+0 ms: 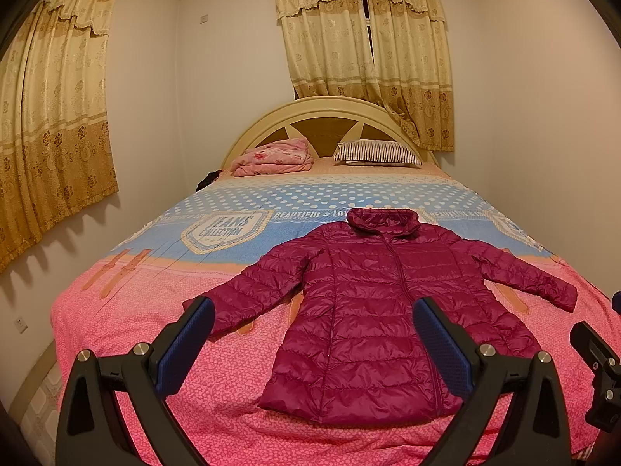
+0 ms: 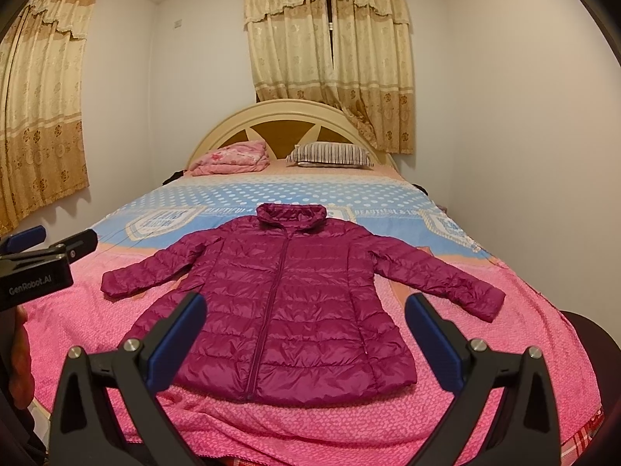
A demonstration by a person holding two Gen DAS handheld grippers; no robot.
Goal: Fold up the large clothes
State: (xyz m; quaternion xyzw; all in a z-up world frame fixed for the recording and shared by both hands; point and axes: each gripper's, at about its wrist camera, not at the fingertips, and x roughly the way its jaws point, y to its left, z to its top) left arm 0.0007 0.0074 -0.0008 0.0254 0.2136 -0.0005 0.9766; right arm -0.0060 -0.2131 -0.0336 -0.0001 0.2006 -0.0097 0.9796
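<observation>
We see the magenta down jacket (image 2: 287, 306) lying flat, zipped, on the bed (image 2: 97, 330); our left tongs (image 1: 314, 334) and right tongs (image 2: 306, 330) are both spread, holding nothing.

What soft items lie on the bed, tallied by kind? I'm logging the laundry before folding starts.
Magenta quilted puffer jacket, spread flat with its sleeves out: 1
Striped pillow by the headboard: 1
Pink floral folded blanket by the headboard: 1
Total: 3
</observation>
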